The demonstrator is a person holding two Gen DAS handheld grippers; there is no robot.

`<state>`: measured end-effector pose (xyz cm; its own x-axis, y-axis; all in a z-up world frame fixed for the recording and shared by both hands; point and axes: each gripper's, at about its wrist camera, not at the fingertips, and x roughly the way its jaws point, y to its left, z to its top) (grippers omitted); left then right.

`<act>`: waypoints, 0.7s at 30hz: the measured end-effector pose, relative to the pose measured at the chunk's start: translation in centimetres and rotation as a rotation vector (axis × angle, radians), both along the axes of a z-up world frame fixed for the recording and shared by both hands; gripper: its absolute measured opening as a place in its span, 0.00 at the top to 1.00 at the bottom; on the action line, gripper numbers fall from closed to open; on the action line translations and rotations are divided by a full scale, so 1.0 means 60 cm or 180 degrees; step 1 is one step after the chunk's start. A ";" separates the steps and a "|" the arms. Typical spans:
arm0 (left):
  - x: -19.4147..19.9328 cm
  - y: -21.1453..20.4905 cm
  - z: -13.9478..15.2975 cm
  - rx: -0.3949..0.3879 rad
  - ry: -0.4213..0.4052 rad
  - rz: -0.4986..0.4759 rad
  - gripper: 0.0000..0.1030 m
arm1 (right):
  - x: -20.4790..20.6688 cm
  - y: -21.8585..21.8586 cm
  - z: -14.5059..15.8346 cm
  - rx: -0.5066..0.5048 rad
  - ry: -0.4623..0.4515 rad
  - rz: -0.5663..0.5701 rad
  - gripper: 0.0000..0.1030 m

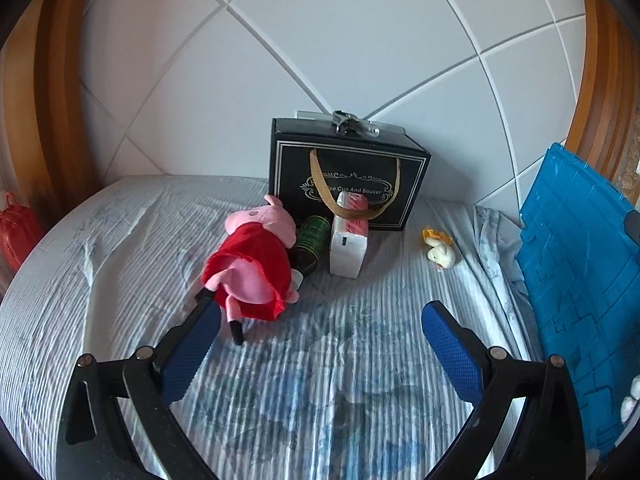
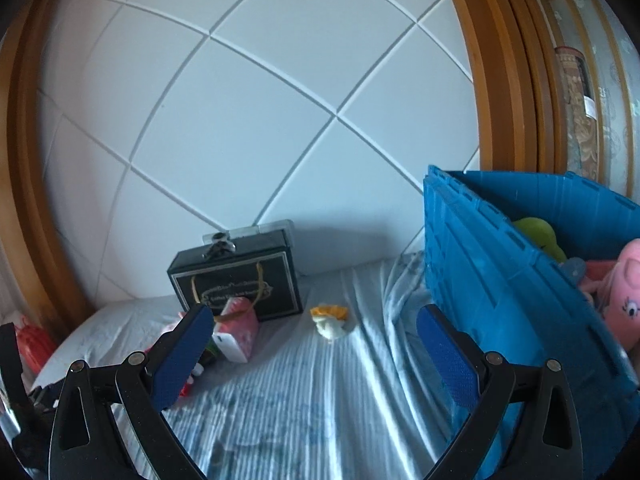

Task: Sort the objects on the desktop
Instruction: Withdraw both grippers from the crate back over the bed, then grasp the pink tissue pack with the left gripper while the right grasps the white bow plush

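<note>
A blue crate is seen at the right side of the bed, standing on the striped sheet. Inside it, a pink plush and a green toy are visible above the rim; the rest of its contents is hidden by the wall. A black gift box with gold ribbon handles is set against the white padded headboard, closed, its contents not shown. In front of the box, a pig plush in a red dress, a dark green can and a white carton are lying close together. A small duck toy is lying apart, between the carton and the crate. The left hand-held gripper is held wide and empty just beside the pig plush. The right hand-held gripper is likewise spread wide, with nothing between its fingers.
</note>
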<state>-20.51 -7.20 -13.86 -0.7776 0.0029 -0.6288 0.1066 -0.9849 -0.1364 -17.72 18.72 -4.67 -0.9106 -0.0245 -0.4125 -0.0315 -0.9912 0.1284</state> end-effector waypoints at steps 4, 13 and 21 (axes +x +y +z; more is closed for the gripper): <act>-0.096 0.029 -0.047 -0.0129 -0.0072 -0.0147 0.01 | -0.088 0.006 -0.073 -0.0074 -0.0266 -0.0048 0.00; -0.297 0.071 -0.167 -0.0316 -0.0275 -0.0336 0.01 | -0.304 -0.011 -0.247 -0.0063 -0.0883 -0.0120 0.00; -0.386 0.076 -0.213 -0.0190 -0.0347 -0.0330 0.08 | -0.443 -0.028 -0.347 0.0106 -0.1315 -0.0055 0.00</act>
<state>-43.70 -2.64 -26.63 -0.7022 0.0397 -0.7108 0.0149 -0.9974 -0.0704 -44.30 17.04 -25.50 -0.6685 0.0088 -0.7436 -0.0903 -0.9935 0.0695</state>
